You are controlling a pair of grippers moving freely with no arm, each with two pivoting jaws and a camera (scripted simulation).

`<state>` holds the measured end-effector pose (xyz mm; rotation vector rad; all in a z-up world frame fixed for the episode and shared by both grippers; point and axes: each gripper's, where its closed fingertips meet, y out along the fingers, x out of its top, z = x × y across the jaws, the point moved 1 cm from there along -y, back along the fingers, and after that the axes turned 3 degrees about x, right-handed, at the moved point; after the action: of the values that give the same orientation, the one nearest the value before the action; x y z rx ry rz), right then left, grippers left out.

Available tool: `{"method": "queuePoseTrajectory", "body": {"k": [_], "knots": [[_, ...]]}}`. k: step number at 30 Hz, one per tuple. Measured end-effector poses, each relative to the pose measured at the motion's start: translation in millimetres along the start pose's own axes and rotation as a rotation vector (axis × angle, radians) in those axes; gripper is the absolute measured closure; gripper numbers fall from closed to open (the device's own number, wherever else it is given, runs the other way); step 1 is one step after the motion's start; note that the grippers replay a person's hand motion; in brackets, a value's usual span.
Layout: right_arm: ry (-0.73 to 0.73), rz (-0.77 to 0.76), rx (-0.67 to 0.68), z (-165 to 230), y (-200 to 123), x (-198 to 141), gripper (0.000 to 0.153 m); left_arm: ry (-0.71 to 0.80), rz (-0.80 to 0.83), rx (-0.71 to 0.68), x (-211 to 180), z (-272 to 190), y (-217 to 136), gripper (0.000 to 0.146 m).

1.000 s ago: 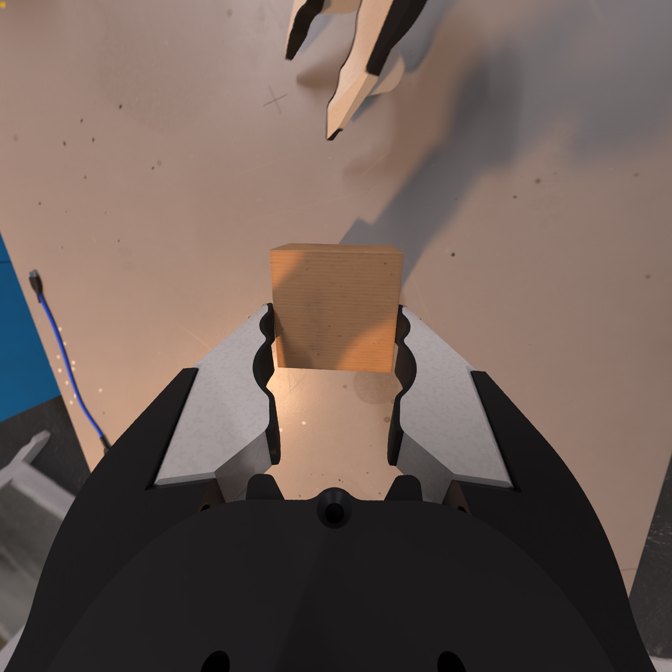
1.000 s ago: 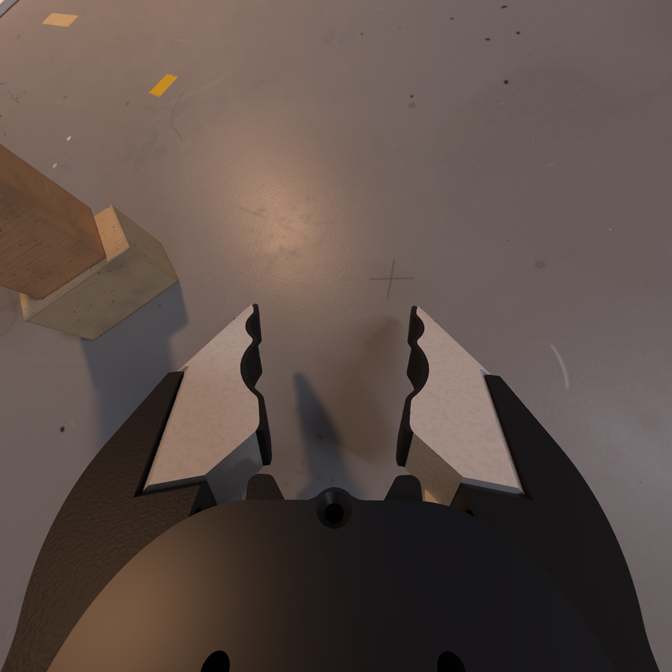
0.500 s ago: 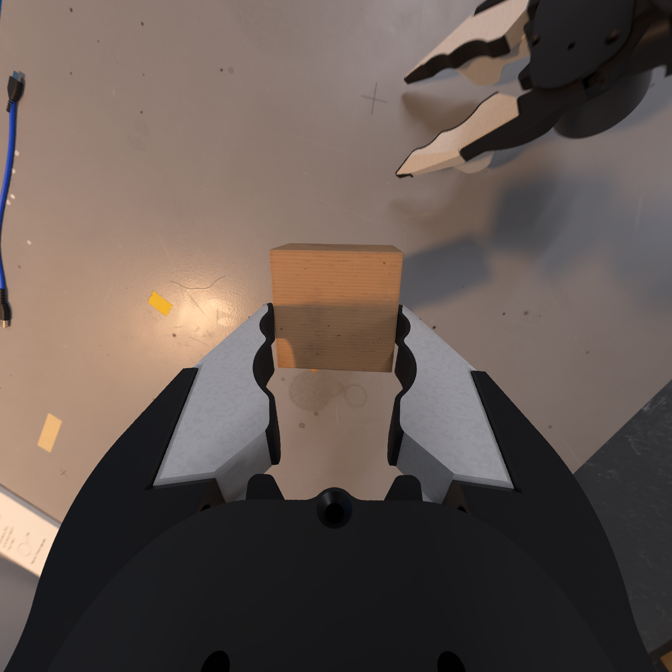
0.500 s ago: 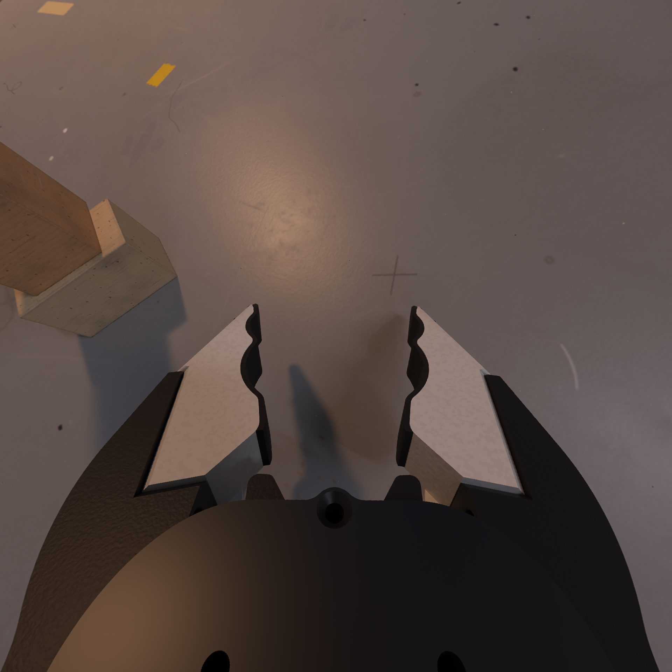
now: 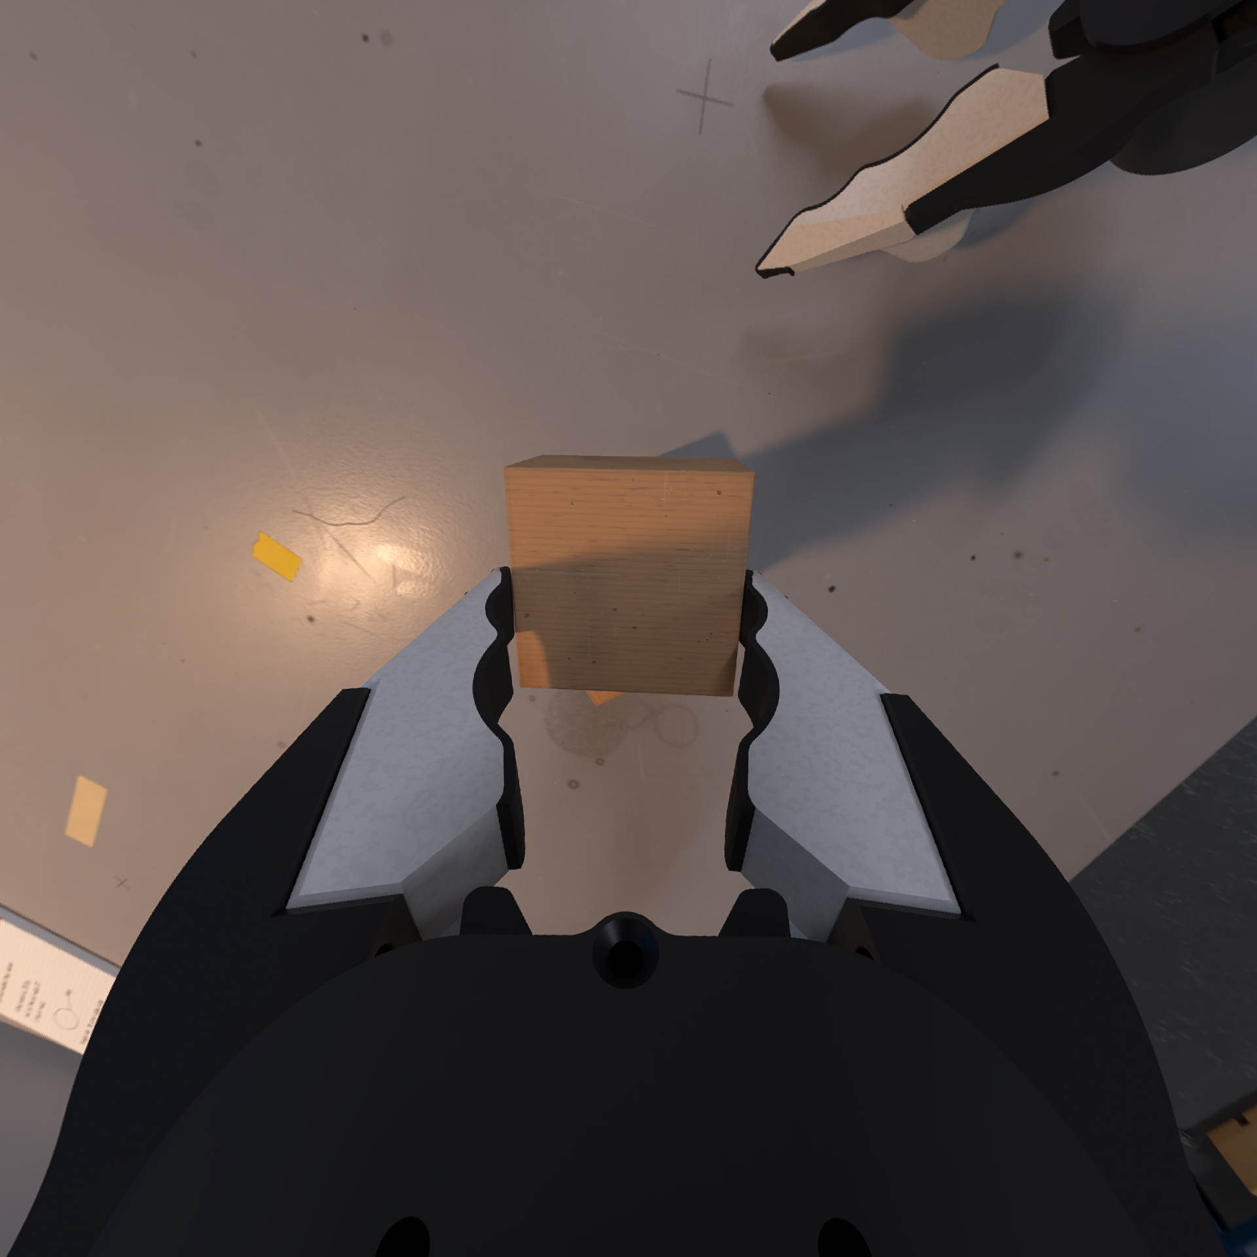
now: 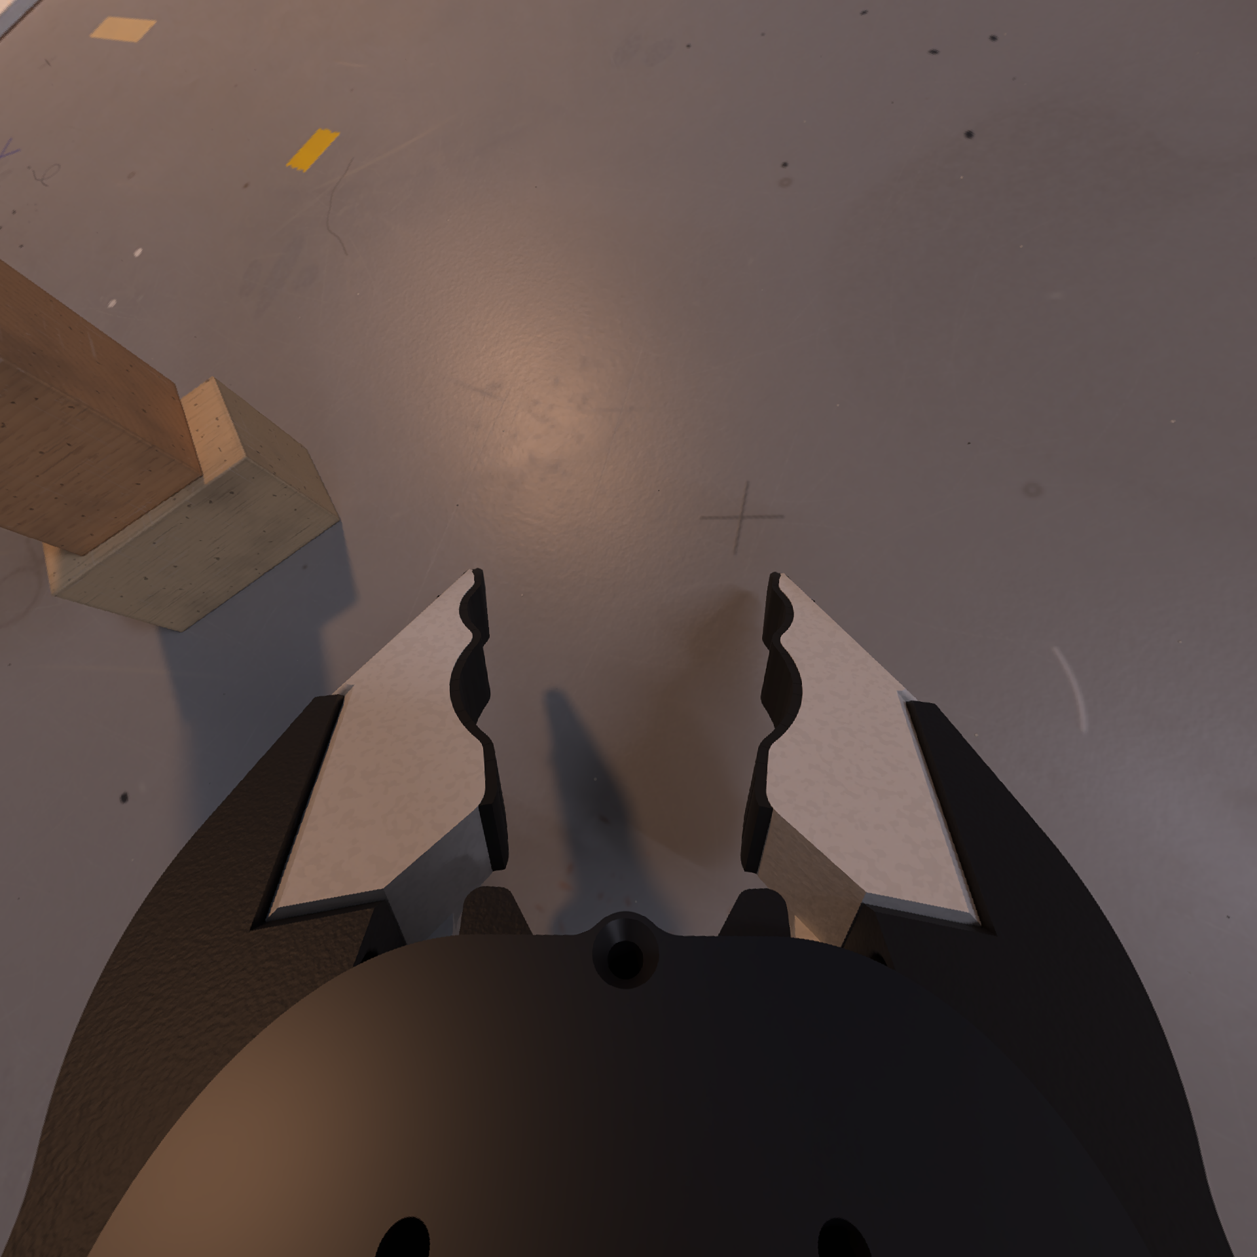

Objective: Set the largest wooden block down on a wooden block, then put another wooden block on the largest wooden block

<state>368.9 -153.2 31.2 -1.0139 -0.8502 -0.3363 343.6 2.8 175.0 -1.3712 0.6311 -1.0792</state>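
Observation:
My left gripper [image 5: 626,573] is shut on a brown wooden block [image 5: 629,517] and holds it over the grey table [image 5: 340,272]. In the right wrist view this brown block [image 6: 81,422] sits over a paler wooden block [image 6: 197,537] that lies on the table; I cannot tell whether they touch. The paler block is hidden in the left wrist view. My right gripper [image 6: 626,578] is open and empty, low over bare table to the right of the blocks. It also shows in the left wrist view [image 5: 767,163] at the top right, open.
Yellow tape [image 5: 277,556] and tan tape [image 5: 86,811] are stuck to the table left of the held block. A white sheet [image 5: 41,986] lies at the left edge. A dark mat [image 5: 1170,850] borders the table at the right. A pencilled cross [image 6: 743,517] marks the table.
My left gripper has swung round with the brown block still in it, so the table under it shifted and the blue cable left view. My right gripper has stayed open and barely moved.

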Motion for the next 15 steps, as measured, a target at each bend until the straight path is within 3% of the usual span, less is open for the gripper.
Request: {"method": "queuePoseTrajectory", "body": {"k": [8, 11, 15], "knots": [[-0.021, 0.029, 0.003, 2.8, 3.0, -3.2, 0.071, 0.016, 0.007, -0.022, -0.5, 0.6, 9.2, 0.079], [-0.024, 0.026, 0.004, 3.3, 2.9, -2.5, 0.071, 0.040, -0.022, -0.008, 3.0, -0.5, -2.1, 0.051], [-0.022, 0.002, 0.010, 3.3, 0.5, 1.2, 0.071, 0.045, -0.215, -0.038, 11.4, -4.4, -48.3, 0.048]]}}
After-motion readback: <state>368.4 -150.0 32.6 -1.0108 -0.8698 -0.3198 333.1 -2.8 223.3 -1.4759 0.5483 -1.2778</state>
